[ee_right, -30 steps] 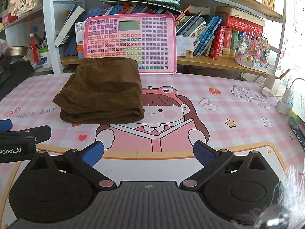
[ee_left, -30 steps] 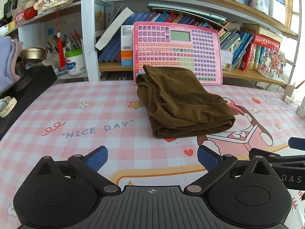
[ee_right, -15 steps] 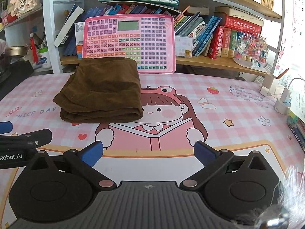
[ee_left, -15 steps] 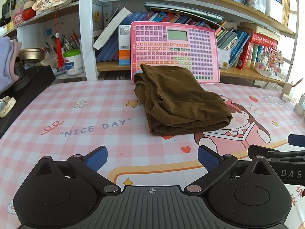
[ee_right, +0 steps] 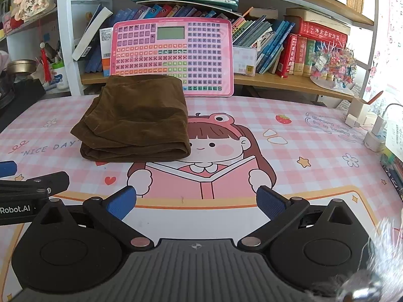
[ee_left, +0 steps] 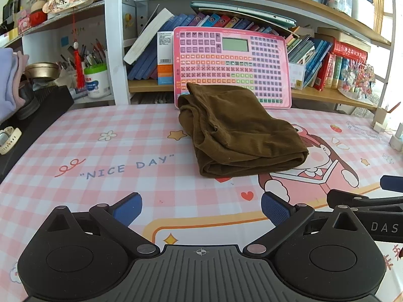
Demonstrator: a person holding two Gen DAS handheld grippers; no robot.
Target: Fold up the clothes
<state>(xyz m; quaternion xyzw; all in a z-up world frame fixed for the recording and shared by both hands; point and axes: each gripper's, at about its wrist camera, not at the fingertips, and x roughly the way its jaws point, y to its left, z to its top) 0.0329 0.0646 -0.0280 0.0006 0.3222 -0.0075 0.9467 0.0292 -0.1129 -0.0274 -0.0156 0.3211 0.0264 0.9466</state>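
Brown garment (ee_left: pixel 239 130) lies folded in a thick stack on the pink checked desk mat (ee_left: pixel 100 156), back edge just in front of the pink keypad board (ee_left: pixel 233 65) leaning on the bookshelf (ee_right: pixel 289 83). Left gripper (ee_left: pixel 201 207) fingers spread wide, empty, low over the mat, well short of the garment. Right gripper (ee_right: pixel 196 201) same: fingers apart, holding nothing, near the mat's front edge, beside the left one.
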